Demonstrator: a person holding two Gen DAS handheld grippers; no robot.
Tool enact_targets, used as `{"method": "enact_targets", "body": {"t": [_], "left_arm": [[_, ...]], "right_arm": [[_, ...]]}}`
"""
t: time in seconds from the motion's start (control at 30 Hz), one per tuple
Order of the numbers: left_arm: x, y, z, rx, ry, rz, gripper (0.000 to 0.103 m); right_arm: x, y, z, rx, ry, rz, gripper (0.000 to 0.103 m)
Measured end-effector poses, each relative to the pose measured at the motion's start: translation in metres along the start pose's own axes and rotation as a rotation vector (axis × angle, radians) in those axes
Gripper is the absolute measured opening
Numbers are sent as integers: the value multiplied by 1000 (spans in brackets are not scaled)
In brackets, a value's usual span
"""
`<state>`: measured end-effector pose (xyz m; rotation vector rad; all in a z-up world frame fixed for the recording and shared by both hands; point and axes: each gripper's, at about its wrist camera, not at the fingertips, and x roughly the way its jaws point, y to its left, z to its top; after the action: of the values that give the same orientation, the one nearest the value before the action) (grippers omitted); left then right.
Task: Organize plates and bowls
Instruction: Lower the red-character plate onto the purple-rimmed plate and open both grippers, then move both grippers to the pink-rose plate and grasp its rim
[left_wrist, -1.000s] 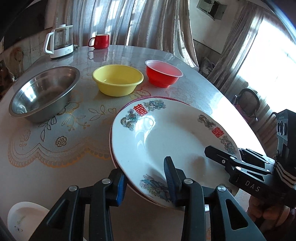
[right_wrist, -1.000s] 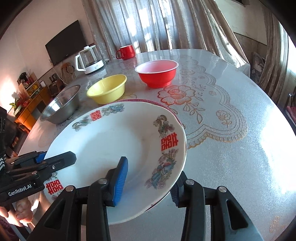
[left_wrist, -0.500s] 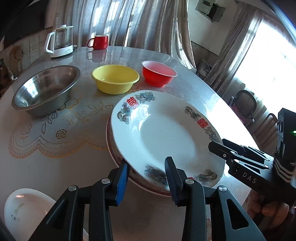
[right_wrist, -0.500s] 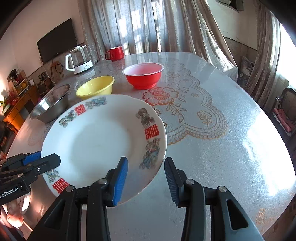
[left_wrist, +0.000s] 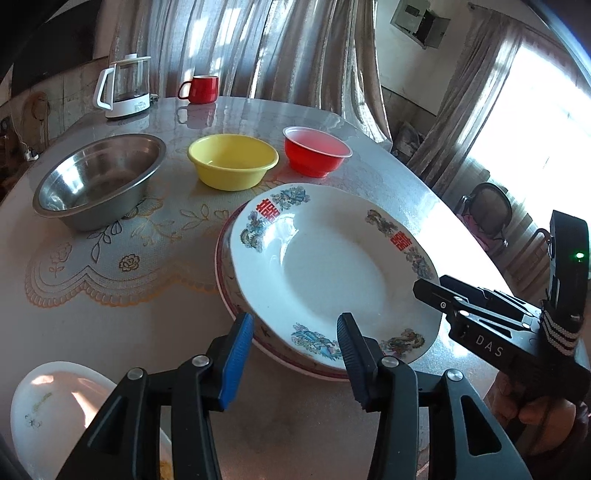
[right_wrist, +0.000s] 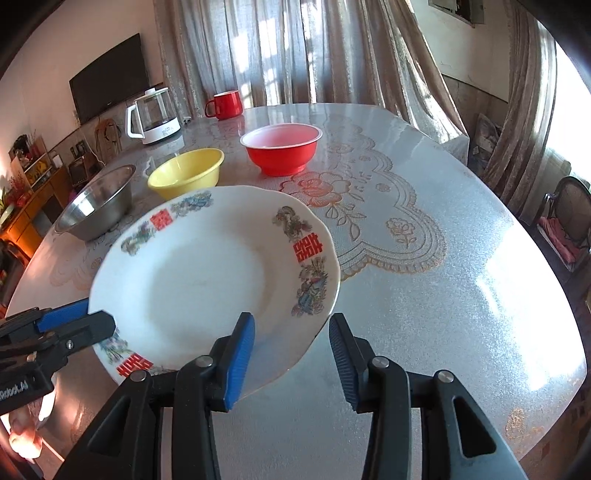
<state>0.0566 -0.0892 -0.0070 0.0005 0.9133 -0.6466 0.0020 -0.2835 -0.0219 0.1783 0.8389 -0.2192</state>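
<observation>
From the left wrist view, the left gripper (left_wrist: 295, 343) has its jaws parted around the near rim of the decorated white plate (left_wrist: 332, 273); they have just been opening and the pads stand clear of the rim, gripping nothing. This view alone shows that the plate lies on a second plate with a red edge (left_wrist: 225, 291), which peeks out at 9 o'clock and along the near side. It alone also shows a white bowl (left_wrist: 55, 406) at 7 o'clock, close to the camera. The right gripper (left_wrist: 428, 290) reaches in from 3 o'clock, its tips at the plate's rim.

From the right wrist view, the right gripper (right_wrist: 291, 343) has its jaws partly open: the blue pad overlaps the plate (right_wrist: 207, 280) edge, the other pad hangs beside the rim over the tabletop (right_wrist: 461, 277), and whether they press on it I cannot tell. The left gripper (right_wrist: 92, 315) enters at 9 o'clock. Here the lower plate is hidden.

Farther off, both views show a steel bowl (left_wrist: 99, 177) at 10 o'clock, a yellow bowl (left_wrist: 232, 160) at 11, a red bowl (left_wrist: 316, 149) at 12, then a kettle (left_wrist: 123, 86) and red mug (left_wrist: 199, 88). Only the right view shows a wall television (right_wrist: 109, 75).
</observation>
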Motion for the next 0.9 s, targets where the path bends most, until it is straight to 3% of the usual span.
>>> {"method": "enact_targets", "body": {"t": [0.1,0.47,0.6,0.9], "left_arm": [[-9,4,0,-15,-21,-6,48],[-36,22,-4,-53,-73,77,49],[-43,31,-9,-78,-78,106,49],[-60,53,-19,-128,-93,152,51]], "right_arm": [[-5,-1,1,20,-16,4,43],[-19,7,5,37,-64,27,43],[-25,21,5,-5,-81,88,50],[-29,65,-3,-117,-54,243,53]]}}
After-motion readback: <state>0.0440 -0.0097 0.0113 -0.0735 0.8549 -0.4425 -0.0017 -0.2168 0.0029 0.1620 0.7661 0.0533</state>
